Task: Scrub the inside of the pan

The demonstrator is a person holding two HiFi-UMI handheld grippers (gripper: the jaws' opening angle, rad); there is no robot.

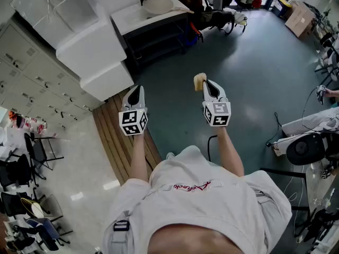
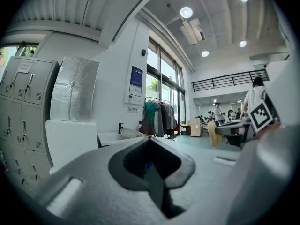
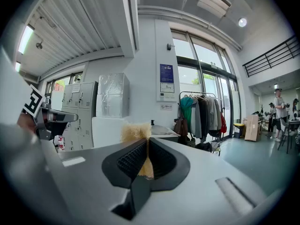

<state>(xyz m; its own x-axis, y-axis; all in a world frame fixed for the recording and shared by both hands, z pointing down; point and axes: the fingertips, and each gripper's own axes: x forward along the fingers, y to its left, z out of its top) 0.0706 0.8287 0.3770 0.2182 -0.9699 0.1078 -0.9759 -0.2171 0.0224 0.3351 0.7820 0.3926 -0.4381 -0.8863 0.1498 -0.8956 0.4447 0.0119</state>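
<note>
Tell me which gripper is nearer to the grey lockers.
Left. The left gripper is on the side of the lockers; the right gripper, shut on a sponge, is farther away, beyond the left one.

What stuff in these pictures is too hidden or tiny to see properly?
1. The pan: it is in none of the views. In the head view the far sink is too small to show what it holds.
2. The sponge: in the right gripper view its lower part is hidden between the right gripper's closed jaws.
3. The poster: in the left gripper view its print is too small to read.
</note>
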